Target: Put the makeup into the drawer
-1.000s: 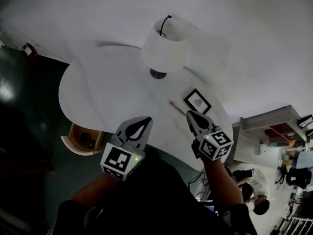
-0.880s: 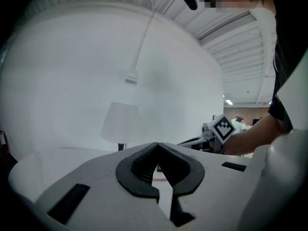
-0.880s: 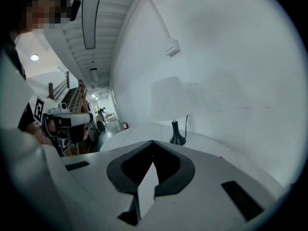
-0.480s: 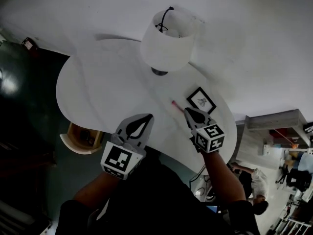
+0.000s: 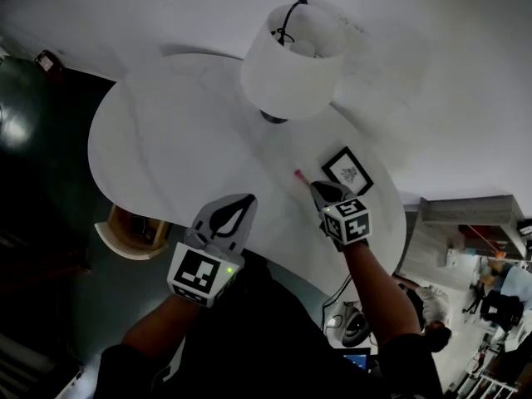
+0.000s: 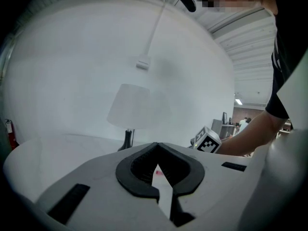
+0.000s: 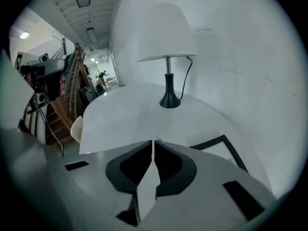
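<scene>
We see a round white table (image 5: 158, 140) pushed against a white wall, its near rim curving just in front of both grippers. The left half of the top is bare and gives wide room. The right half is tighter, with a lamp (image 5: 291, 65) standing towards the wall and a black picture frame (image 5: 347, 171) lying flat close to the right rim. A wooden chair (image 5: 125, 227) sits tucked under the left edge. The makeup (image 5: 298, 174), a thin pink stick, lies on the table between the lamp's base and the frame, apart from both. Our right gripper (image 5: 316, 188) points down at the table with its jaws together and nothing between them. Its tips are just short of the stick's near end, and whether they touch it we cannot tell. Our left gripper (image 5: 248, 199) hangs over the near rim, well left of the stick, its jaws also together and empty.
</scene>
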Tool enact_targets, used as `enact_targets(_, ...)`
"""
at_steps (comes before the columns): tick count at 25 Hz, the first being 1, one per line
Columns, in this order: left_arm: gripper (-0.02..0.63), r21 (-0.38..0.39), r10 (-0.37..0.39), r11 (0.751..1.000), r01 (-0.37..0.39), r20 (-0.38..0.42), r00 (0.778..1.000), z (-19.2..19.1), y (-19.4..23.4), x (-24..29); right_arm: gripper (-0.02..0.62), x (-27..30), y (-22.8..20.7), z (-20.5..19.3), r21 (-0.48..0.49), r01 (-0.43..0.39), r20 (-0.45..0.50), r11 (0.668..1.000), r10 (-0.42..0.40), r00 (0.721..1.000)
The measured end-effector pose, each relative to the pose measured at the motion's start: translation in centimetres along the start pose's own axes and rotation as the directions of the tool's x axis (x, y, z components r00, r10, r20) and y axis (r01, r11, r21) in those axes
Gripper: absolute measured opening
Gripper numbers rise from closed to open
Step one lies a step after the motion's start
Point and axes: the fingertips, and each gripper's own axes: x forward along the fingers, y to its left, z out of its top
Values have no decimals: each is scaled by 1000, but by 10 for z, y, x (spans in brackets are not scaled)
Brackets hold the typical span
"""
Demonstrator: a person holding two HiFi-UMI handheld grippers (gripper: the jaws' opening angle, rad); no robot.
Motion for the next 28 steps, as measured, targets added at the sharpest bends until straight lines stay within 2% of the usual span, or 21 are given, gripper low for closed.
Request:
enact_targets(9, 11, -34, 16, 999, -17, -23, 1000, -15, 8, 0, 28, 36, -9, -23, -40, -42, -149, 998, 36, 988)
enact_targets(12, 11, -35, 19, 999, -20, -31, 999, -17, 9, 1, 101, 44, -9, -31, -46, -67, -197, 997, 57, 979)
enact_targets(21, 11, -38, 42, 998, -43, -19, 999, -12, 14, -1, 101, 56, -19, -46, -119, -76, -307, 990, 36, 951)
enact_targets(28, 11, -36, 55, 998, -56, -20, 998, -14, 12, -4, 100, 59, -17, -48, -194, -93, -348, 977, 21, 937)
